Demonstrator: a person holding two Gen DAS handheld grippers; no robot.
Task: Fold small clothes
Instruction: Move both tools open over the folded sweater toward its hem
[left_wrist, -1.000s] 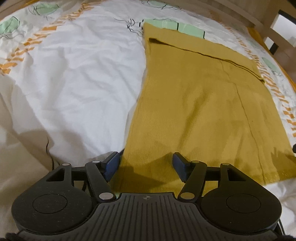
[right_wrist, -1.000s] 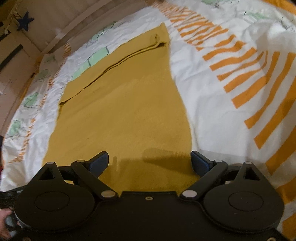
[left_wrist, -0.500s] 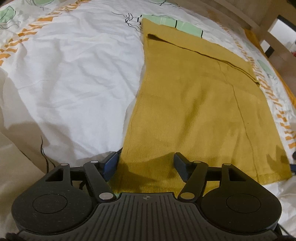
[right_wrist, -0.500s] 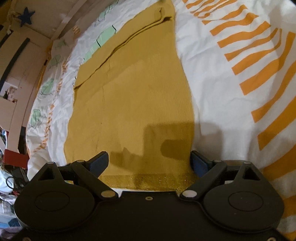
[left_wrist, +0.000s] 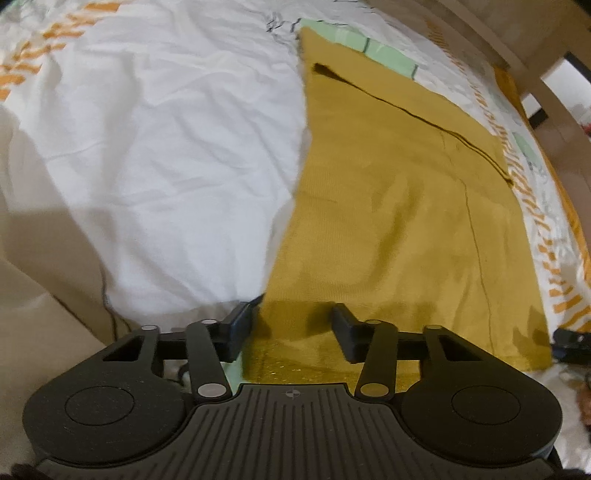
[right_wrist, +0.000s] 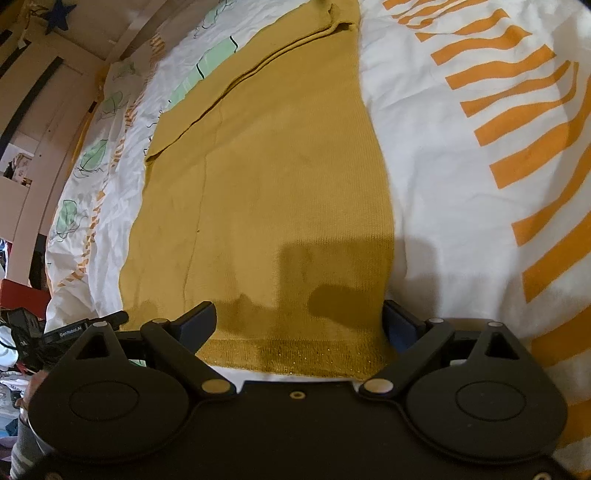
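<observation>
Bed (left_wrist: 155, 155), covered by white duvet (right_wrist: 443, 155), creased; orange stripes (right_wrist: 524, 147) toward one side, pale green patches (right_wrist: 207, 59) near far edge. Lying flat directly on duvet: mustard-yellow knit garment (left_wrist: 388, 192), spread lengthwise, glittery hem (right_wrist: 295, 356) at near end, folded-over layer at far end. Wooden bed frame (left_wrist: 532, 40) beyond far edge.

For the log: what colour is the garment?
Mustard yellow garment, glittery hem; clearest in the right wrist view.
</observation>
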